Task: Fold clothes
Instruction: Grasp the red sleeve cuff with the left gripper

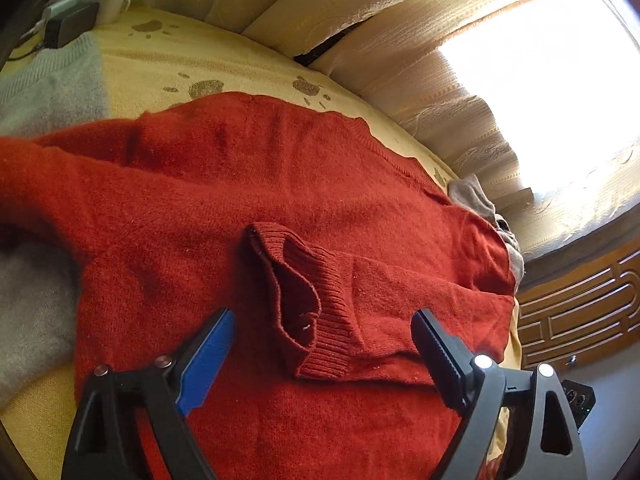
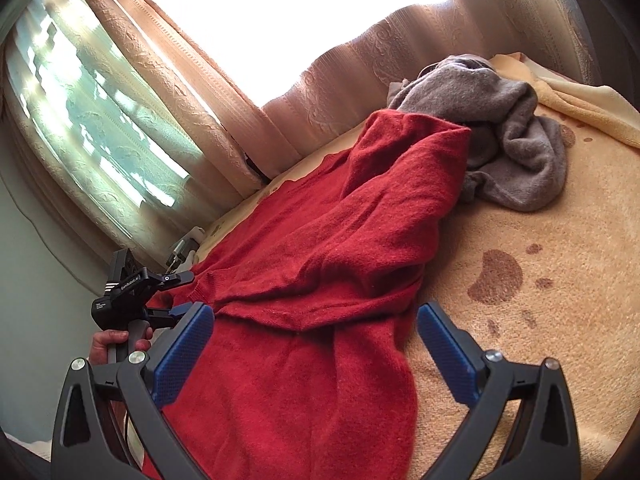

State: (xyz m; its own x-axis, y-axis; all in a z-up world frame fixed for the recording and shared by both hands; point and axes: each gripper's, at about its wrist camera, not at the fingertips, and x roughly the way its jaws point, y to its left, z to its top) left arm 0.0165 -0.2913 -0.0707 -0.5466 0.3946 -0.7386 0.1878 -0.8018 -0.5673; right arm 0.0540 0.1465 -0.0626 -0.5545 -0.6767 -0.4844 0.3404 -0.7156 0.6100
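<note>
Red fuzzy knit sweater (image 1: 248, 184) | one sleeve laid across body — other folds left | left gripper (image 1: 324, 344) jaws spread, empty | right gripper (image 2: 316, 332) jaws spread, empty

Red sweater (image 1: 280, 184): fuzzy knitted wool-like cloth, matt; its cuff (image 1: 316, 308) was ribbed.
Grey garment (image 2: 508, 128): soft, napped knit, matt.
Pale green-grey knit (image 1: 52, 84): fine ribbed cloth, dull.
Bed cover (image 2: 540, 320): yellow terry-like cloth, rough pile, with brown paw prints.
Curtain (image 2: 168, 80): embossed woven cloth with a slight sheen.
Left gripper (image 1: 324, 328): matt black plastic, shiny metal rivets, one ridged blue pad.
Right gripper (image 2: 316, 320): matt black plastic, textured blue pads.
Door (image 1: 580, 304): carved wood, glossy.
</note>
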